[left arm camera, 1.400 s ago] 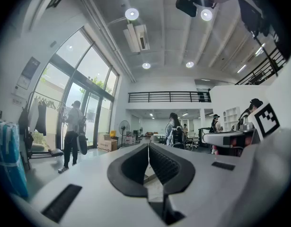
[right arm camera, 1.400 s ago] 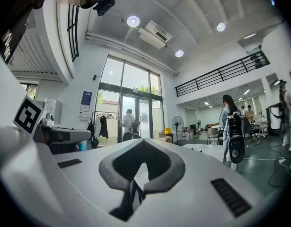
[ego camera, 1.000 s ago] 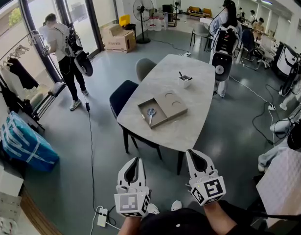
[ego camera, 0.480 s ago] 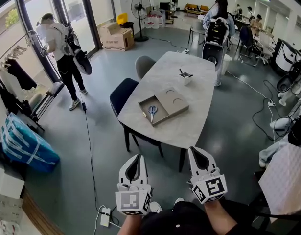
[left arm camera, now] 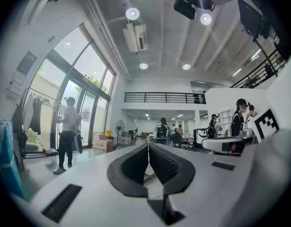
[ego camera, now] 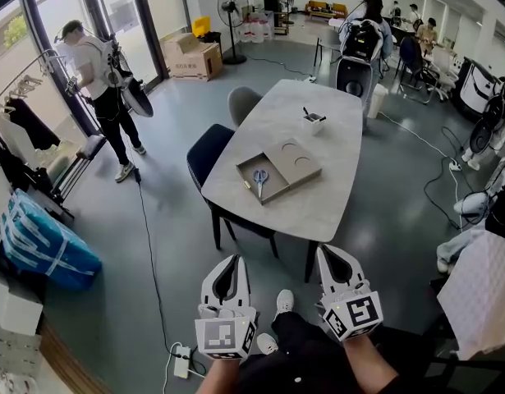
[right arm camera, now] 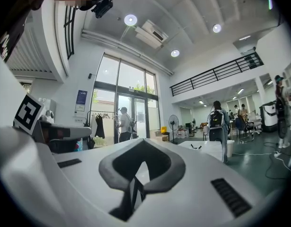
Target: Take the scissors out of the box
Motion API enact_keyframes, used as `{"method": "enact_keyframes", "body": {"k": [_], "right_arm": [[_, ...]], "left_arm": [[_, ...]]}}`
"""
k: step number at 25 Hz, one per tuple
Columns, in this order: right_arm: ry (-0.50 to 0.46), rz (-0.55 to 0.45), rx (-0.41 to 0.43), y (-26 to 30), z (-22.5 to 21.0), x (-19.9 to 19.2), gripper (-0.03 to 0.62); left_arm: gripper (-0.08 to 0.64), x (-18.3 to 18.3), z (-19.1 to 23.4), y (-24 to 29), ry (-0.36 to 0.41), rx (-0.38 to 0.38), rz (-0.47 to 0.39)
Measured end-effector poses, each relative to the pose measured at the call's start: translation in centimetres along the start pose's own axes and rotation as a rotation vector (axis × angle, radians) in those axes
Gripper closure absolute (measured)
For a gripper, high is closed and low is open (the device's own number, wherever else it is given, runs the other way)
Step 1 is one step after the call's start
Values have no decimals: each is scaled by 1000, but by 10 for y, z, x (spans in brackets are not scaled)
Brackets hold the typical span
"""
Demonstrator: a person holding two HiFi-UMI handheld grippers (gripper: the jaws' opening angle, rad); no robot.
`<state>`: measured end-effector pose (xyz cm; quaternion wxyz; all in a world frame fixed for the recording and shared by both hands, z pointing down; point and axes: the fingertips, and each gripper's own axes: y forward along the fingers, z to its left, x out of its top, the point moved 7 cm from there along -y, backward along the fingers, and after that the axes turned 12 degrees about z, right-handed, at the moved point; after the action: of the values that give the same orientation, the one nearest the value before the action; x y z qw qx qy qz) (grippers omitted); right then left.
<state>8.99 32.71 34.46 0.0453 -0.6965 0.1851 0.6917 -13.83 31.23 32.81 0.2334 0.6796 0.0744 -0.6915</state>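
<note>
Blue-handled scissors (ego camera: 259, 179) lie in the open half of a flat cardboard box (ego camera: 291, 163) on the grey table (ego camera: 318, 208), a few steps ahead of me. Both grippers are held level over the floor, short of the table's near edge. My left gripper (ego camera: 227, 263) is shut with nothing in it; in the left gripper view its jaws (left arm camera: 147, 148) meet in a thin line. My right gripper (ego camera: 328, 254) is shut and empty too, as the right gripper view (right arm camera: 141, 144) shows. The table (right arm camera: 207, 148) appears small in that view.
A white cup with pens (ego camera: 313, 122) stands further back on the table. A dark blue chair (ego camera: 207, 159) and a grey chair (ego camera: 243, 105) sit on the table's left side. A cable and power strip (ego camera: 181, 362) lie on the floor. People (ego camera: 98, 72) stand around.
The table and box have come closer and lower in the head view. The person with the backpack has moved away behind the table. Both grippers stay shut.
</note>
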Motion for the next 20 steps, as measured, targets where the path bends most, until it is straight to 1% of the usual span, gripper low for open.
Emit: {"method": "enact_keyframes", "body": {"k": [4,10,15,20], "right_arm": [[-11,6,0,12,4,2,595],[-3,9,-1,39,-3,3,595],[13,16,-4,75,-14,4,595],[24,38,-3,116,-21,6,595]], "left_arm": [[543,2,10,5,-1,3,1],[543,4,23,30,1,-5,1],[543,7,40,61,11,-7,11],[543,12,66,91,6,5,25]]}}
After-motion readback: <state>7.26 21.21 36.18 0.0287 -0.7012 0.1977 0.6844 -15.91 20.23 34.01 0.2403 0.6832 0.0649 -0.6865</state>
